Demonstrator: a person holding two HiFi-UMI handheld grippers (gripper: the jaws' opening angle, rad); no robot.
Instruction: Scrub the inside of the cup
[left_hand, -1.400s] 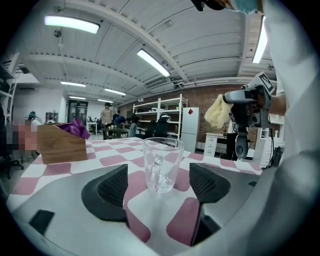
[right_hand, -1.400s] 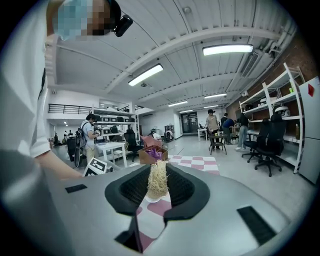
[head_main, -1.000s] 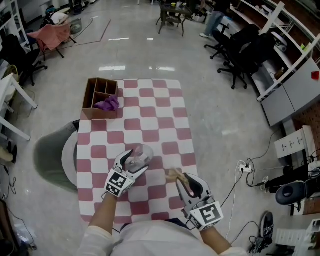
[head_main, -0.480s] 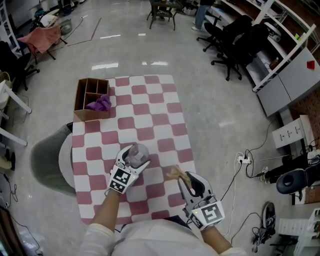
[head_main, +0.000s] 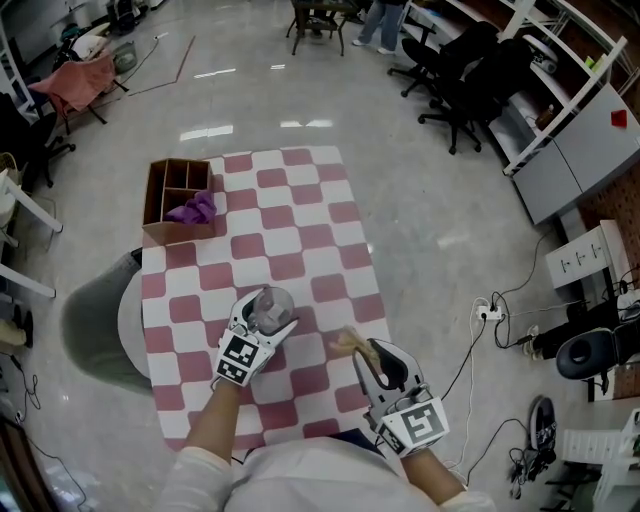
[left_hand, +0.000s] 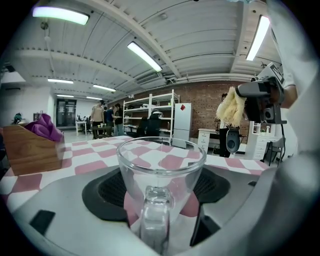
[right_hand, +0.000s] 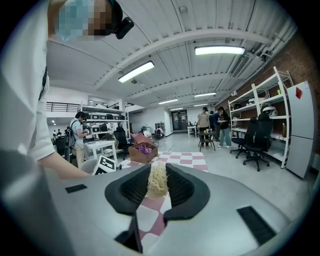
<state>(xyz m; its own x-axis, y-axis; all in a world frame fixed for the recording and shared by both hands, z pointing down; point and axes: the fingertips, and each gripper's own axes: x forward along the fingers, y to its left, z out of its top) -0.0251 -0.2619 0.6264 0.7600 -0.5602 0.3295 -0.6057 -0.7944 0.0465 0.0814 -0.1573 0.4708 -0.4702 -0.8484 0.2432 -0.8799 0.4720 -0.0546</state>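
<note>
Seen from the head view, a bench (head_main: 300, 215) draped in a red-and-white checked cloth fills the middle. The left gripper (head_main: 262, 325) has its jaws closed around a clear glass cup (head_main: 271, 305) over the near left part of the bench, inward from the left edge. The right gripper (head_main: 368, 358) sits well apart from it toward the near right edge, its jaws pinched on a pale fibrous scrubber (head_main: 346, 342) that points toward the cup.

The left gripper view adds what the head view cannot show. The cup stands upright, mouth open to the ceiling, handle facing the camera, with a jaw pad against each side of its wall. Whether its base touches the cloth cannot be told. The right gripper view shows the scrubber as a thin straw-coloured tuft squeezed between two nearly closed jaws.

A wooden compartment box (head_main: 176, 198) sits at the far left corner, with a purple cloth (head_main: 194, 210) in one compartment. The rest of the far half is bare cloth. A grey chair (head_main: 95, 325) stands just beside the bench's left edge.
</note>
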